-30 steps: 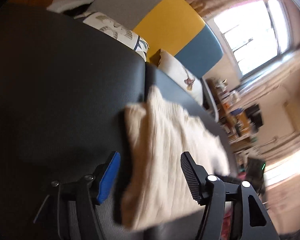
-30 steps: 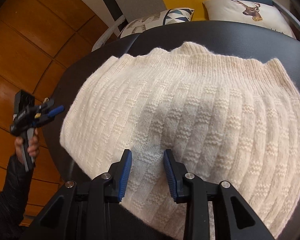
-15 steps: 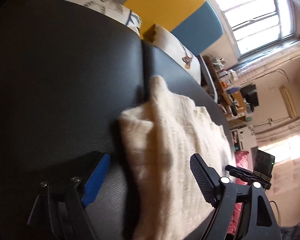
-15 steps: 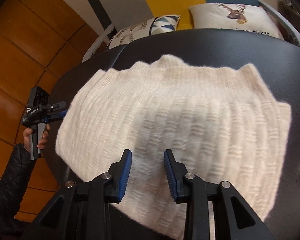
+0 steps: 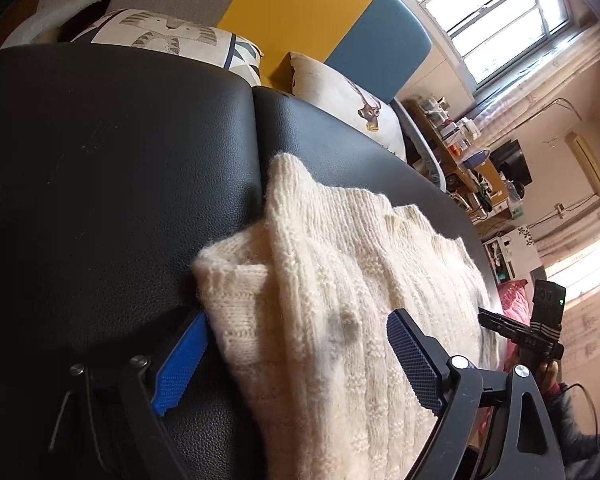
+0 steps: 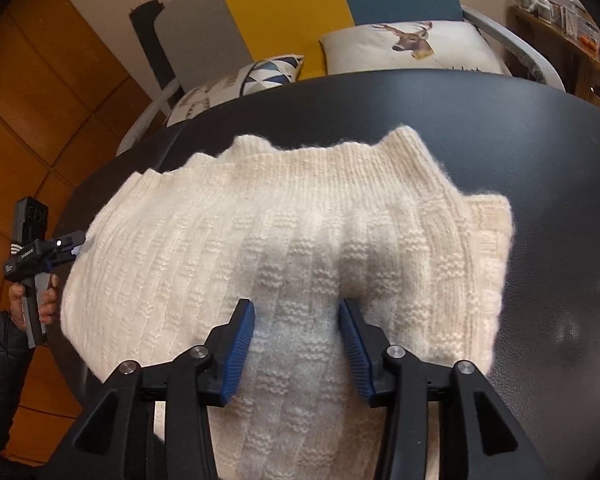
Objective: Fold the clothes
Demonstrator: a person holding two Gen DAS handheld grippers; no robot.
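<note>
One cream knit sweater [image 6: 300, 248] lies folded flat on the black table [image 6: 540, 160] | your left gripper [image 5: 288, 364] is spread wide at the sweater's end, gripping nothing | your right gripper [image 6: 296, 350] hangs released over its near edge | two cushions [image 6: 412, 46] beyond the table's far side

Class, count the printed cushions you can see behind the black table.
2. The deer-print cushion sits on the right, against the blue chair panel. The geometric-print cushion sits to its left, partly hidden by the table edge. Others may be hidden.
</note>
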